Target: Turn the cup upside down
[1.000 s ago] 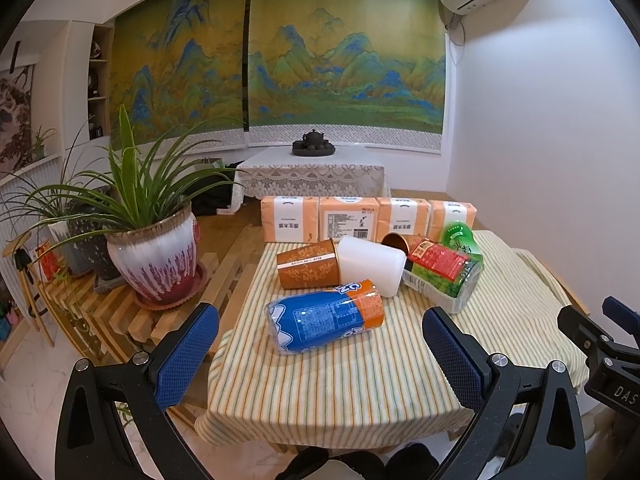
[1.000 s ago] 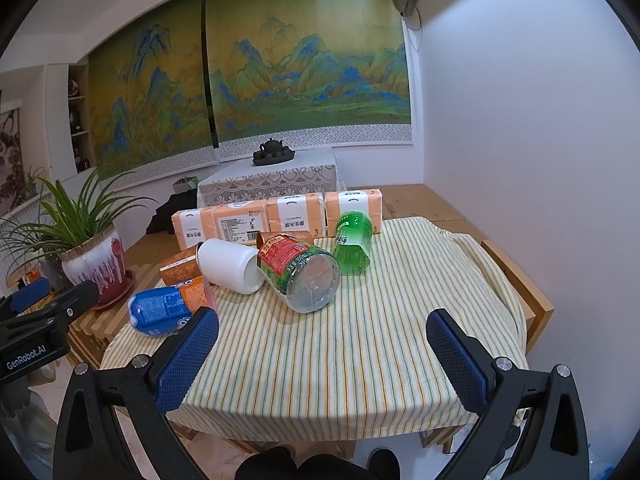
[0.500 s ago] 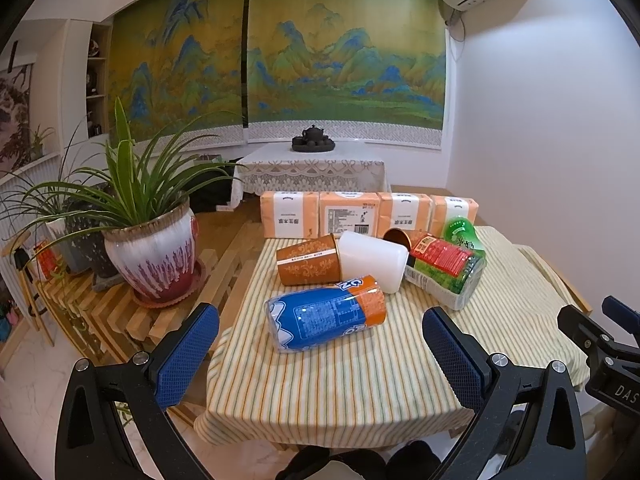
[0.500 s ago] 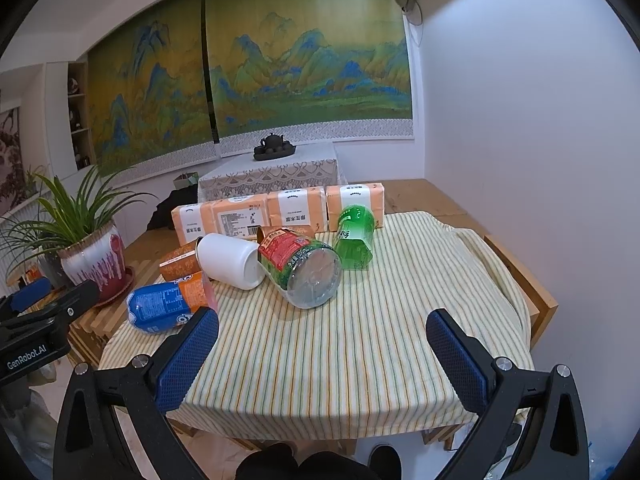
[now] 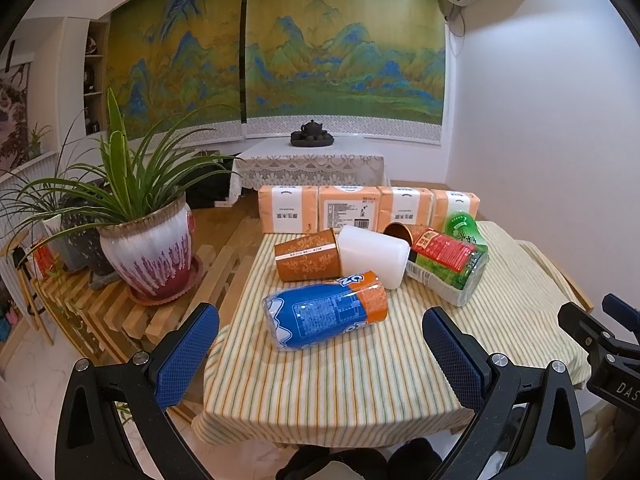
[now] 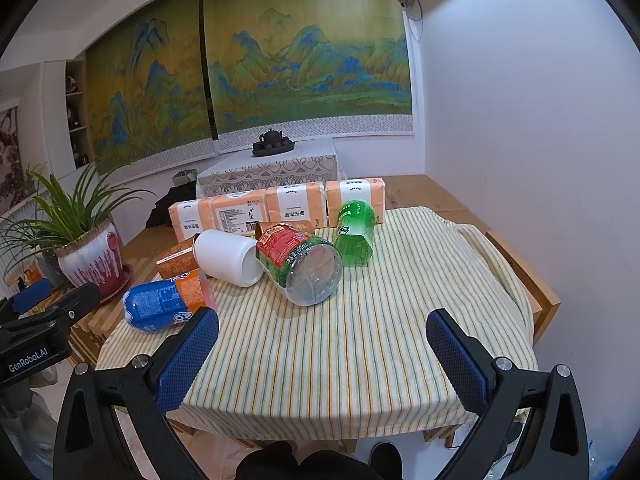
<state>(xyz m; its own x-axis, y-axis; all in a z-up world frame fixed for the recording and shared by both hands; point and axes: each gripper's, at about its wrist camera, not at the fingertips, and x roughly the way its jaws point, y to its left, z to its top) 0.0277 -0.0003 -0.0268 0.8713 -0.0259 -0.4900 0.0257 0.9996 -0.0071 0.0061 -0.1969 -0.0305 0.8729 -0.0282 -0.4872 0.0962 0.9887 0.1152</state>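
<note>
A white plastic cup [image 5: 374, 255] lies on its side on the striped tablecloth, also seen in the right wrist view [image 6: 230, 257]. An orange paper cup [image 5: 307, 259] lies on its side just left of it, and shows in the right wrist view [image 6: 176, 259]. A second orange cup [image 5: 402, 232] lies behind. My left gripper [image 5: 320, 354] is open and empty, held short of the table's near edge. My right gripper [image 6: 322, 356] is open and empty over the near edge.
A blue and orange bottle [image 5: 326, 314], a red-labelled clear bottle [image 6: 302, 266] and a green bottle [image 6: 355, 232] lie on the table [image 6: 360, 360]. Several orange tissue packs [image 5: 348, 208] line its far edge. A potted plant [image 5: 148, 248] stands on a slatted bench left.
Both grippers have drifted slightly closer to the table. Nothing on the table has moved.
</note>
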